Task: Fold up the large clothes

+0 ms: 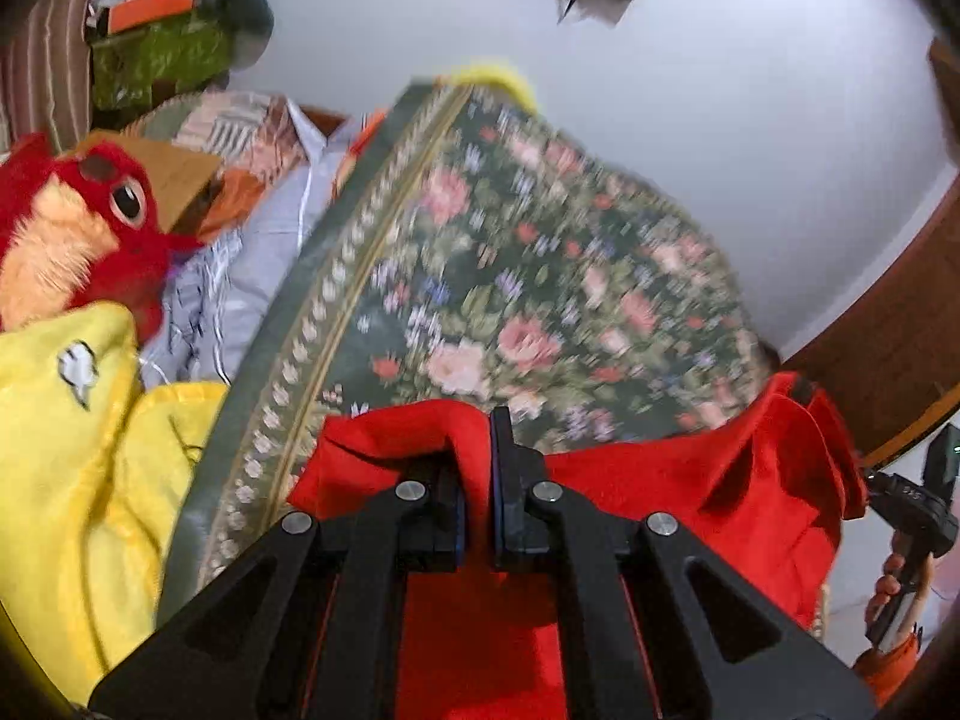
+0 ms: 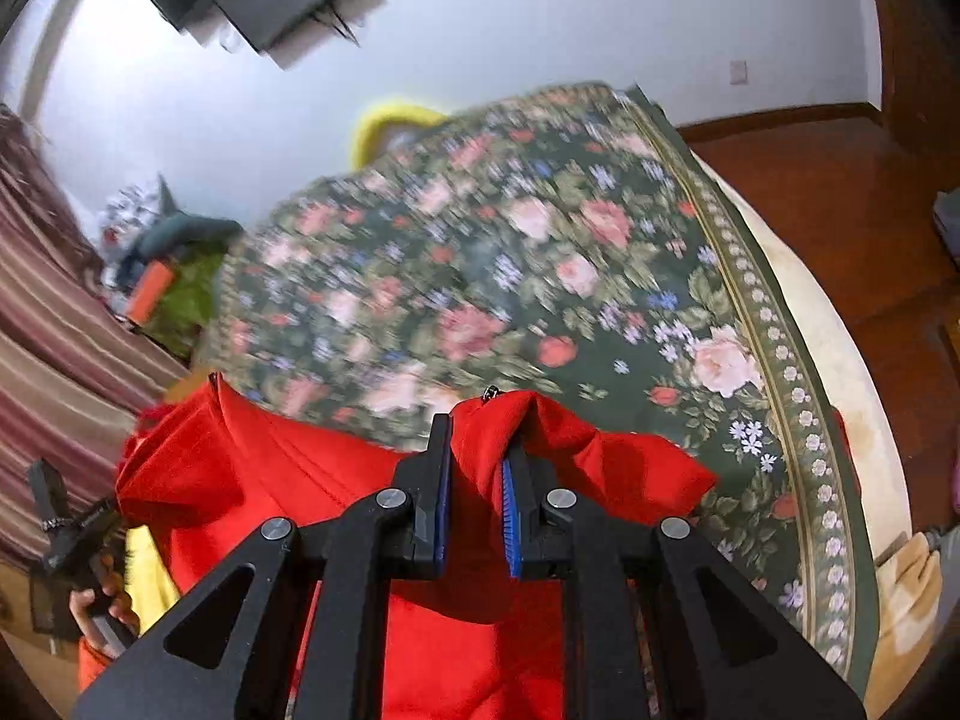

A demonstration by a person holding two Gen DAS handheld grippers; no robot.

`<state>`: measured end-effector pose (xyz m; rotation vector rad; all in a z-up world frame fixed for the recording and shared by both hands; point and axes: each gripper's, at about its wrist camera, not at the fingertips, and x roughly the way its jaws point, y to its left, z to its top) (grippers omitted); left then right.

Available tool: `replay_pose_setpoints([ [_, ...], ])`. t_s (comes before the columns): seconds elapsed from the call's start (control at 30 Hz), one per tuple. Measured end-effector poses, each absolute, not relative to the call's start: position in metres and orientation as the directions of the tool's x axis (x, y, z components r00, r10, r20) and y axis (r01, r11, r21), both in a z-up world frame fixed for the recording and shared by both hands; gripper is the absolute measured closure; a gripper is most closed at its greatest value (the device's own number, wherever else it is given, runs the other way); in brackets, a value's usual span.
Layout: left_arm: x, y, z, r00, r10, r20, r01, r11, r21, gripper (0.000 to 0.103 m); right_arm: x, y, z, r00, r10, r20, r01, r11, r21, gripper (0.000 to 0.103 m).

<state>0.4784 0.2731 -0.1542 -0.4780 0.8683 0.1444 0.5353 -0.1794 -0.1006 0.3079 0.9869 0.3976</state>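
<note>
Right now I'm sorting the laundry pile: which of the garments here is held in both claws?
The red garment: its fabric is pinched in the left claw and the right claw. The yellow garment and the white shirt lie untouched on the bed.

Bed (image 2: 828, 324) — floral bedspread (image 2: 540, 252) on it.

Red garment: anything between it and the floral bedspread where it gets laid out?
Nothing visible. The red garment hangs between the left gripper and right gripper, both shut on it. The floral bedspread ahead is bare; the yellow cloth and plush toy lie off to its side.
</note>
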Motion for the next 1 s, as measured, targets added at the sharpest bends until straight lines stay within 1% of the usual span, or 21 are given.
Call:
replay_pose_setpoints([
  [0.1, 0.490, 0.268, -0.177, 0.606, -0.033, -0.795, -0.318, 0.906, -0.280, 0.098, 0.540, -0.179, -0.110, 0.489, 0.437, -0.755, -0.199, 0.899, 0.391, 0.091],
  [0.2, 0.495, 0.266, -0.189, 0.578, -0.041, -0.815, -0.307, 0.914, -0.264, 0.098, 0.538, -0.179, -0.108, 0.500, 0.429, -0.753, -0.224, 0.903, 0.366, 0.090],
  [0.33, 0.495, 0.262, -0.182, 0.569, -0.037, -0.821, -0.264, 0.938, -0.225, 0.097, 0.532, -0.180, -0.091, 0.552, 0.379, -0.743, -0.233, 0.925, 0.299, 0.088],
  [0.37, 0.494, 0.260, -0.176, 0.568, -0.035, -0.822, -0.253, 0.943, -0.214, 0.096, 0.529, -0.181, -0.085, 0.573, 0.367, -0.733, -0.231, 0.930, 0.285, 0.086],
  [0.4, 0.493, 0.258, -0.170, 0.567, -0.033, -0.823, -0.245, 0.947, -0.208, 0.096, 0.524, -0.184, -0.075, 0.618, 0.337, -0.711, -0.217, 0.942, 0.257, 0.080],
  [0.47, 0.492, 0.256, -0.157, 0.567, -0.032, -0.823, -0.236, 0.951, -0.200, 0.094, 0.518, -0.192, -0.059, 0.706, 0.221, -0.673, -0.137, 0.975, 0.176, 0.078],
  [0.5, 0.491, 0.256, -0.150, 0.565, -0.052, -0.823, -0.231, 0.948, -0.219, 0.093, 0.513, -0.202, -0.047, 0.746, 0.174, -0.643, -0.093, 0.983, 0.157, 0.069],
  [0.53, 0.491, 0.256, -0.144, 0.565, -0.081, -0.821, -0.225, 0.942, -0.248, 0.090, 0.512, -0.206, -0.042, 0.755, 0.176, -0.631, -0.088, 0.982, 0.169, 0.062],
  [0.57, 0.491, 0.257, -0.139, 0.566, -0.104, -0.818, -0.221, 0.937, -0.272, 0.087, 0.510, -0.212, -0.036, 0.760, 0.191, -0.621, -0.088, 0.977, 0.192, 0.047],
  [0.6, 0.489, 0.257, -0.132, 0.575, -0.111, -0.811, -0.223, 0.932, -0.286, 0.086, 0.507, -0.217, -0.031, 0.755, 0.210, -0.621, -0.098, 0.973, 0.210, 0.042],
  [0.63, 0.488, 0.257, -0.127, 0.584, -0.110, -0.804, -0.222, 0.931, -0.288, 0.085, 0.505, -0.217, -0.029, 0.750, 0.218, -0.625, -0.111, 0.972, 0.206, 0.042],
  [0.7, 0.485, 0.256, -0.114, 0.608, -0.118, -0.785, -0.215, 0.927, -0.306, 0.079, 0.498, -0.212, -0.026, 0.737, 0.221, -0.638, -0.143, 0.975, 0.171, 0.042],
  [0.73, 0.484, 0.256, -0.110, 0.614, -0.118, -0.780, -0.219, 0.924, -0.313, 0.074, 0.494, -0.209, -0.027, 0.732, 0.225, -0.644, -0.158, 0.974, 0.161, 0.042],
  [0.77, 0.483, 0.256, -0.106, 0.622, -0.105, -0.776, -0.225, 0.925, -0.305, 0.070, 0.489, -0.203, -0.029, 0.715, 0.244, -0.656, -0.194, 0.970, 0.149, 0.042],
  [0.8, 0.481, 0.255, -0.101, 0.634, -0.072, -0.770, -0.235, 0.931, -0.281, 0.069, 0.486, -0.198, -0.033, 0.701, 0.257, -0.665, -0.218, 0.965, 0.144, 0.042],
  [0.83, 0.478, 0.255, -0.094, 0.651, -0.042, -0.758, -0.239, 0.936, -0.257, 0.065, 0.482, -0.192, -0.037, 0.688, 0.268, -0.675, -0.241, 0.961, 0.136, 0.042],
  [0.87, 0.475, 0.256, -0.089, 0.665, -0.025, -0.747, -0.241, 0.939, -0.247, 0.058, 0.477, -0.183, -0.042, 0.673, 0.276, -0.686, -0.266, 0.956, 0.123, 0.042],
  [0.93, 0.468, 0.260, -0.081, 0.691, 0.012, -0.723, -0.259, 0.938, -0.232, 0.048, 0.469, -0.168, -0.052, 0.654, 0.279, -0.703, -0.303, 0.948, 0.095, 0.042],
  [1.0, 0.463, 0.260, -0.081, 0.682, 0.046, -0.730, -0.268, 0.944, -0.191, 0.048, 0.461, -0.152, -0.065, 0.635, 0.281, -0.720, -0.341, 0.938, 0.065, 0.042],
])
